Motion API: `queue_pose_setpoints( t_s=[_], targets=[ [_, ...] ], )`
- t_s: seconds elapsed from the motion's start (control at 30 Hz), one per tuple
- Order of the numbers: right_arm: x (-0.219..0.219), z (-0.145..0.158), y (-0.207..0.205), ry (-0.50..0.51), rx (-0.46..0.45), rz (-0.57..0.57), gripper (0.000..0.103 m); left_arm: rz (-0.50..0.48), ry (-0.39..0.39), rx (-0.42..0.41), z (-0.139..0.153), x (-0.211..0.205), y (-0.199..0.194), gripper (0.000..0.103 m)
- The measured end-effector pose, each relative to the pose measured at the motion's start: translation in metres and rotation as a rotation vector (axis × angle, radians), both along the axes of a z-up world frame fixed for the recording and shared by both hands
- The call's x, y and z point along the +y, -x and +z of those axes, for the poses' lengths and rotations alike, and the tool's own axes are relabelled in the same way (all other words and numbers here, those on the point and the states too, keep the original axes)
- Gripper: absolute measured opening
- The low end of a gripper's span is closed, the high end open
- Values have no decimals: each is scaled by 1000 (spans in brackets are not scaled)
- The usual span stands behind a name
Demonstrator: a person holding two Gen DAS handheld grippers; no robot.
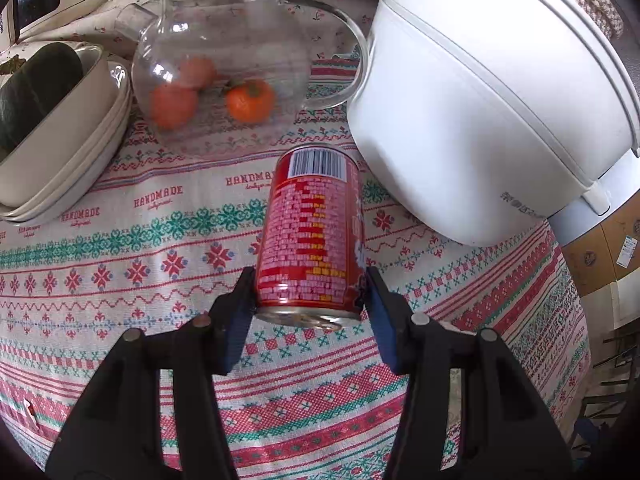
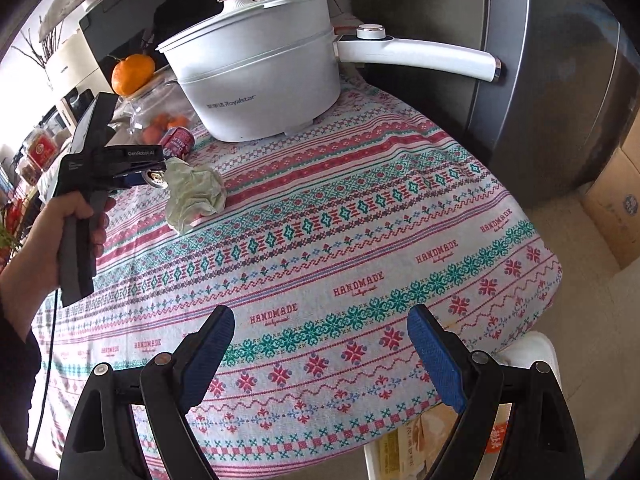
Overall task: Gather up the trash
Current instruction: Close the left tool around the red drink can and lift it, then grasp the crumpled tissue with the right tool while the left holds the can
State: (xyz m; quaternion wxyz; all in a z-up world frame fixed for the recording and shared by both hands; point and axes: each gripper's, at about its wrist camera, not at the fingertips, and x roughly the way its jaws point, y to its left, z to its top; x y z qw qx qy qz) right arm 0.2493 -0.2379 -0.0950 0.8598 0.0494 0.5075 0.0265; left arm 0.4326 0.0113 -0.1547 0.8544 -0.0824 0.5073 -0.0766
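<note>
A red drink can point(image 1: 310, 232) lies on its side, its top end between the fingers of my left gripper point(image 1: 308, 300), which is shut on it over the patterned tablecloth point(image 1: 120, 280). The can also shows in the right wrist view point(image 2: 178, 142), beside the hand-held left gripper point(image 2: 158, 168). A crumpled pale green paper wad point(image 2: 196, 196) lies on the cloth just right of that gripper. My right gripper point(image 2: 320, 340) is open and empty above the table's near edge.
A white electric pot point(image 1: 480, 92) stands right of the can; its long handle point(image 2: 420, 54) sticks out. A glass jug point(image 1: 224, 76) with tangerines behind it and stacked dishes point(image 1: 60, 152) stand behind. A grey fridge point(image 2: 560, 80) and cardboard boxes point(image 2: 616, 204) flank the table.
</note>
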Motion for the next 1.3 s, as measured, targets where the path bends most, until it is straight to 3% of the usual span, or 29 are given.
queue_pose_setpoints(
  t_s=[0.23,0.4,0.53,0.8,1.1,1.13,1.3],
  targets=[
    [21,2,-11,-4,-32,31,90,-22,33,-63,22,28,49,54],
    [58,2,-37,-45,-98,121,90,-44,10,-77,32,54,84,54],
    [92,-10,-63,-67,-118,171,90,-71,-31,-73,34,62,106,54],
    [147,-43,-112,-33,-131,193,88,-73,-25,-59,35,84,121,54],
    [166,-57,-128,45,-115,212,37,-60,-23,-56,32,93,122,54],
    [167,-57,-127,51,-112,221,28,-59,-25,-57,33,93,122,54],
    [165,-45,-111,71,-106,245,19,-41,-26,-78,44,91,128,54]
  ],
)
